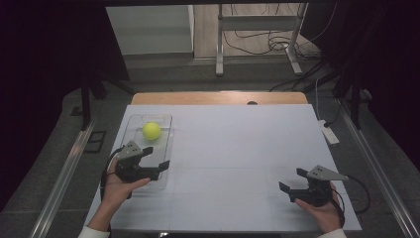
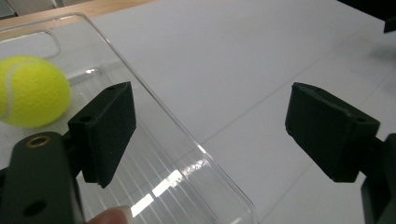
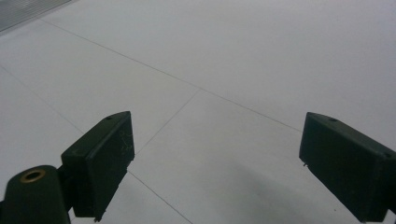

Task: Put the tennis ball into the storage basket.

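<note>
Tennis ball (image 1: pixel 151 130) lies in tray (image 1: pixel 166 148) just beyond left tongs (image 1: pixel 154 157).

Tennis ball (image 2: pixel 30 91) cut by left edge; clear tray (image 2: pixel 187 158) runs off bottom edge.

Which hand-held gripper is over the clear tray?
The left hand-held gripper, straddling the clear tray's edge near the tennis ball; the right hand-held gripper is over bare table.

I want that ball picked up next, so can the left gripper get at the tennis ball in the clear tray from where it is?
Probably yes. The left gripper hovers open over the clear tray, and the tennis ball lies uncovered just beyond its fingers. Nothing stands between them; the tray's low wall looks passable from above.
</note>
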